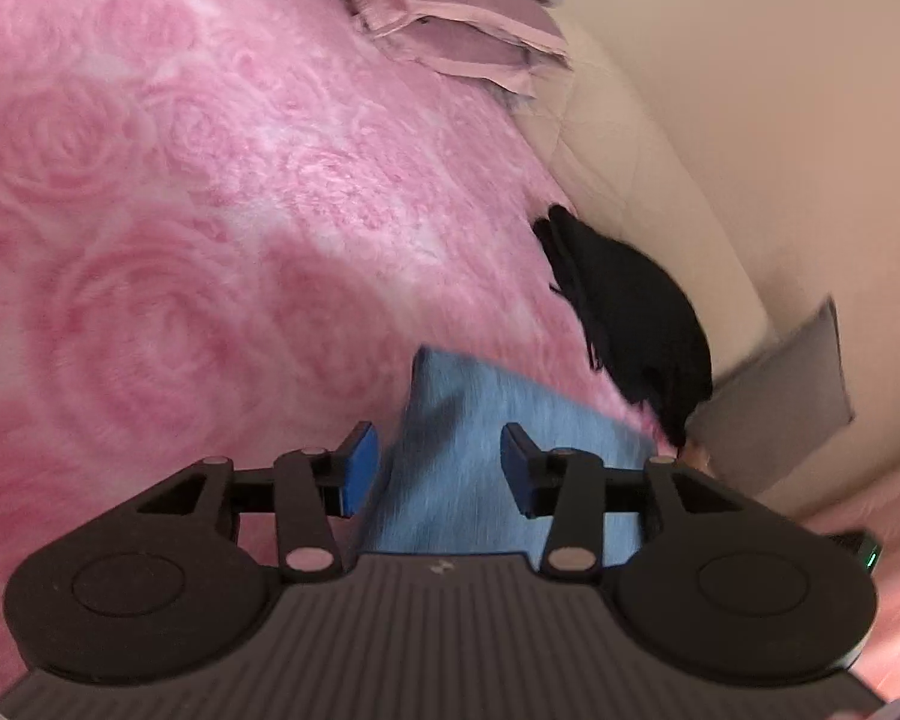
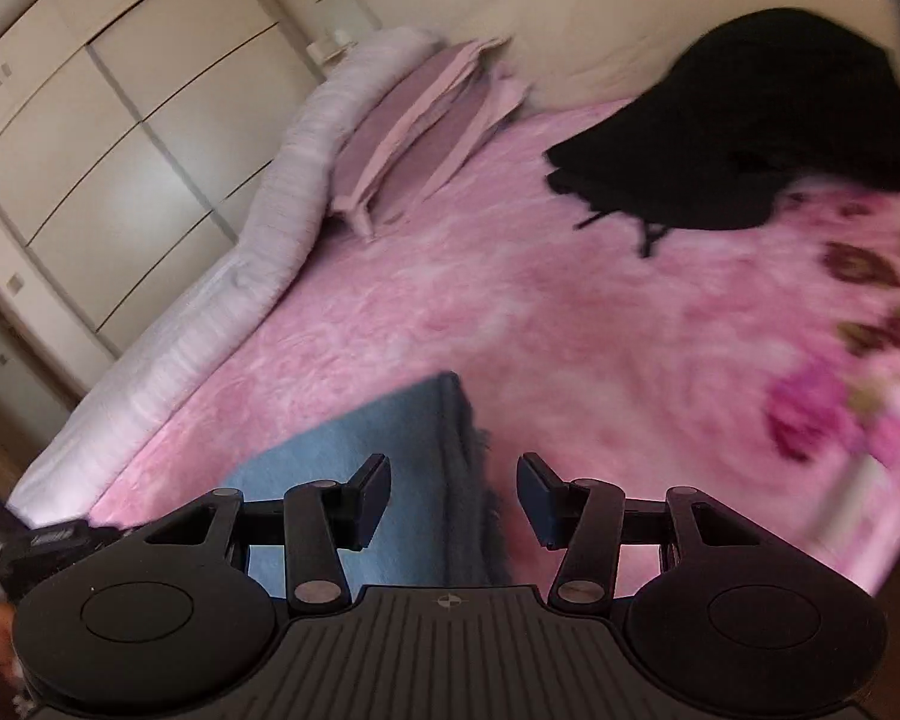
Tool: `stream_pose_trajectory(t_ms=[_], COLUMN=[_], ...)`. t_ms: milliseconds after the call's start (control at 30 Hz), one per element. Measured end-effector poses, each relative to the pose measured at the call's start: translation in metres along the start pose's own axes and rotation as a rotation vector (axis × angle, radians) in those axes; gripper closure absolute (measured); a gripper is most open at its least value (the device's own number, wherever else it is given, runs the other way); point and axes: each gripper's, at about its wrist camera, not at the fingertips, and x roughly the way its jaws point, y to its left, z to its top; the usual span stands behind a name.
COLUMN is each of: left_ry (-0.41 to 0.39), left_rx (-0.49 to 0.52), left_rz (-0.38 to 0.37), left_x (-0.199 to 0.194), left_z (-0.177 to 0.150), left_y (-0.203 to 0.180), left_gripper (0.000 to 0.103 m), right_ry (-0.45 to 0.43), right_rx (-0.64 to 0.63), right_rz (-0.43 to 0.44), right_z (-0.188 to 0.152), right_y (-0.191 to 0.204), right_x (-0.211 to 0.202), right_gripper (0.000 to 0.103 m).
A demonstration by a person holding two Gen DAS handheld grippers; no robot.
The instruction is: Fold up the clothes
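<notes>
over the blue cloth [image 1: 468, 456], both the left tool [image 1: 441, 468] and right tool [image 2: 453, 501] hover spread.

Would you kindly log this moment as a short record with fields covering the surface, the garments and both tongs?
surface: pink rose-patterned blanket on a bed
garment nearest: blue cloth, lying flat on the blanket, frayed edge showing in the right wrist view
other garment: black garment, in a heap farther away, near the cream headboard
bedding: pink pillows beside a white rolled duvet
left tongs: open, over the blue cloth, nothing gripped
right tongs: open, over the cloth's frayed edge, nothing gripped
</notes>
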Motion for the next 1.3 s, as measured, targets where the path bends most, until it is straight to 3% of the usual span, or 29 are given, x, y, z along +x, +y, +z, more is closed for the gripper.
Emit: stream_pose_trajectory(t_ms=[133, 167, 233, 267, 333, 433, 567, 600, 667, 800, 933, 1000, 1067, 1167, 1300], left_ry=[0.029, 0.037, 0.045, 0.045, 0.033, 0.022, 0.034, 0.038, 0.029, 0.025, -0.077, -0.162, -0.207, -0.140, -0.098], left_rx=[-0.125, -0.153, -0.185, -0.189, -0.170, -0.126, -0.059, -0.044, 0.141, 0.374, 0.620, 0.712, 0.715, 0.694, 0.753], left_rz=[-0.061, -0.091, -0.150, -0.178, -0.218, -0.296, -0.315, -0.293, -0.140, 0.045, 0.276, 0.357, 0.324, 0.184, 0.220], left_x=[0.023, 0.027, 0.033, 0.034, 0.033, 0.030, 0.033, 0.035, 0.041, 0.066, 0.062, 0.046, 0.032, 0.036, 0.068], left_z=[0.012, 0.014, 0.017, 0.018, 0.021, 0.026, 0.032, 0.032, 0.030, 0.013, -0.003, -0.012, -0.016, -0.022, -0.035], left_y=[0.019, 0.023, 0.028, 0.028, 0.027, 0.021, 0.014, 0.013, -0.001, -0.022, -0.060, -0.078, -0.094, -0.111, -0.123], left_gripper=[0.067, 0.071, 0.090, 0.095, 0.101, 0.102, 0.102, 0.102, 0.102, 0.101, 0.101, 0.102, 0.102, 0.102, 0.102], right_ry=[0.048, 0.060, 0.077, 0.085, 0.082, 0.064, 0.046, 0.045, 0.049, 0.046, 0.037, 0.018, -0.035, -0.105, -0.093], right_rx=[0.000, 0.002, 0.001, 0.001, -0.008, -0.014, -0.016, -0.013, -0.019, -0.099, -0.180, -0.190, -0.230, -0.335, -0.485], right_rz=[0.037, 0.047, 0.069, 0.080, 0.086, 0.078, 0.063, 0.057, 0.024, -0.070, -0.152, -0.167, -0.225, -0.250, -0.245], right_z=[0.015, 0.017, 0.019, 0.019, 0.017, 0.012, 0.007, 0.006, 0.006, -0.002, -0.008, -0.005, -0.003, -0.005, -0.014], right_y=[-0.009, -0.011, -0.016, -0.018, -0.020, -0.021, -0.023, -0.023, -0.022, -0.012, -0.002, 0.004, 0.015, 0.038, 0.061], right_x=[0.025, 0.030, 0.036, 0.039, 0.040, 0.036, 0.032, 0.031, 0.033, 0.043, 0.051, 0.040, 0.025, 0.014, 0.036], right_gripper=[0.054, 0.069, 0.095, 0.098, 0.100, 0.101, 0.102, 0.102, 0.102, 0.103, 0.102, 0.100, 0.096, 0.095, 0.096])
